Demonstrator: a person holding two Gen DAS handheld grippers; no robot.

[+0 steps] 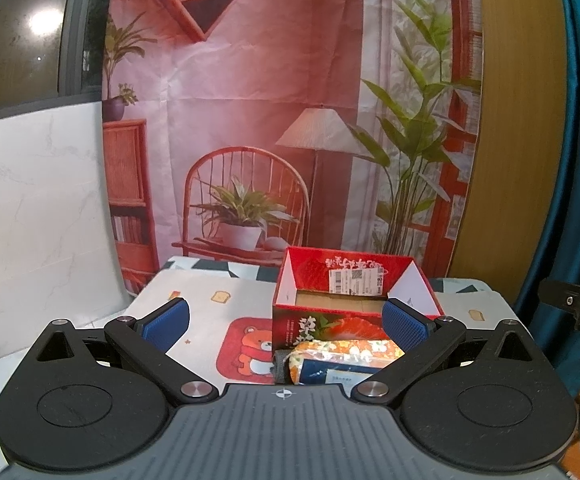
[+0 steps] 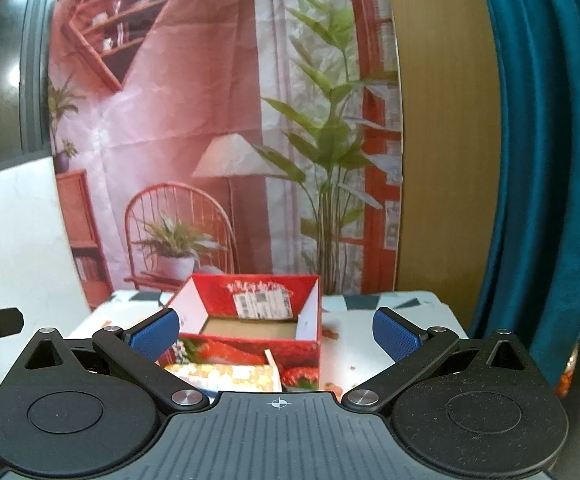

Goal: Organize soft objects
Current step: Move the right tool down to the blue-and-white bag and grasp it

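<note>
Tabletop [image 1: 209,312] carries one red box [image 1: 330,320], one floral packet [image 1: 346,354]; both grippers' jaws released.

One red box [image 1: 354,304], one floral packet [image 1: 346,354] — and two claws, left [image 1: 285,322] and right [image 2: 275,330].

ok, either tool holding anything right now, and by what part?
Nothing held. The left tool and right tool are both wide open with nothing touching the pads. The floral packet lies on the table in front of the red box.
</note>
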